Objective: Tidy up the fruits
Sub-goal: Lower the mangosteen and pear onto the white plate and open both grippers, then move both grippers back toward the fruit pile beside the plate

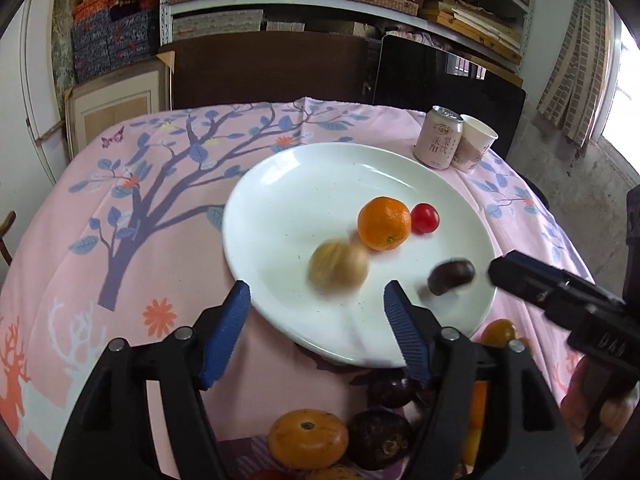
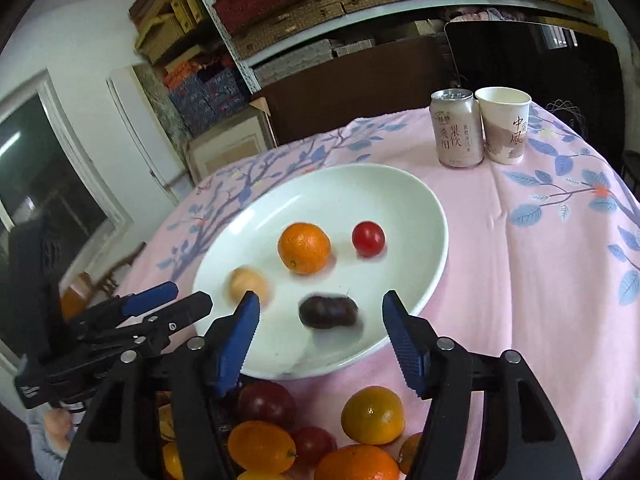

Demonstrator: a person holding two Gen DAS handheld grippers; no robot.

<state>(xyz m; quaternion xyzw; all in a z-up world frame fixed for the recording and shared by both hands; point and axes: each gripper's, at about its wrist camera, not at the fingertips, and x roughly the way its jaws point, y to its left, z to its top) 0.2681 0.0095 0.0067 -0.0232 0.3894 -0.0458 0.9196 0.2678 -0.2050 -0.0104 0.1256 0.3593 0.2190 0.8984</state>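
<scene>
Pink floral tablecloth (image 1: pixel 168 216) carries your glossy white plate (image 1: pixel 288 184) holding a round orange (image 1: pixel 384 223), cherry tomato (image 1: pixel 425 218), blurred pale fruit (image 1: pixel 338 267) and dark oblong fruit (image 2: pixel 328 311), both your left gripper (image 1: pixel 316 308) and right gripper (image 2: pixel 320 320) spread empty

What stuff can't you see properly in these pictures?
- Pale round fruit and dark fruit on the white plate: motion-blurred in both views, kinds unclear.
- Fruit pile: cut off by the bottom edge and hidden behind the fingers of the right gripper and left gripper.
- Can: small print unreadable.
</scene>
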